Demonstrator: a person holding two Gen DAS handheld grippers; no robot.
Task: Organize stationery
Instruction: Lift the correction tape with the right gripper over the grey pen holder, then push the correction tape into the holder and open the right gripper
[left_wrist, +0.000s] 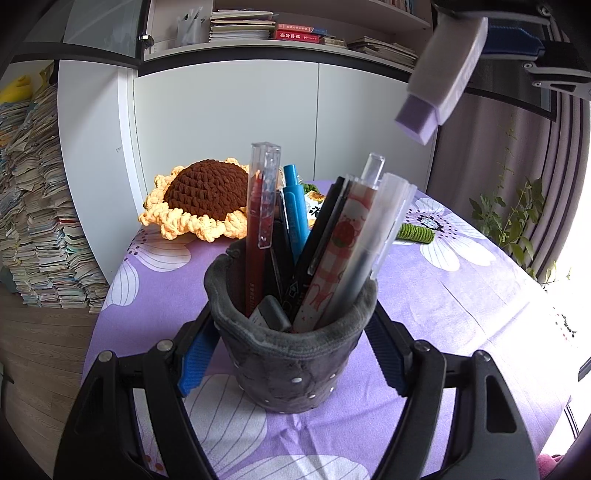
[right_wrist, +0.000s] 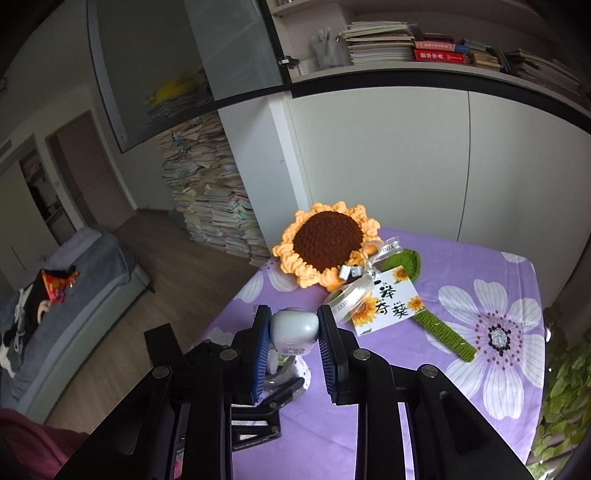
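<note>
The right gripper (right_wrist: 294, 334) is clenching an eraser (right_wrist: 294, 328) across its narrow sides, both blue pads pressing on its white sleeve. In the left wrist view the same eraser (left_wrist: 441, 77) is hanging up high and off to the right of the left gripper, its bare lilac end pointing down toward the cup.

It is probably light and slightly rubbery, so a firm squeeze on the stiffer sleeve is the sensible hold (the bare end would likely flex and slip).

The left gripper (left_wrist: 291, 354) is gripping a soft grey pen cup (left_wrist: 291, 365), one pad on each flank; the plush wall is looking dented, so it is likely giving under pressure.

Inside the pen cup, pens (left_wrist: 295, 236) are standing crowded and leaning: red, blue, black, a checked one, a frosted one. A small grey block, possibly another eraser, is lying just inside the rim nearest the left gripper.

The cup is standing on the purple worktop (left_wrist: 461, 295).
</note>
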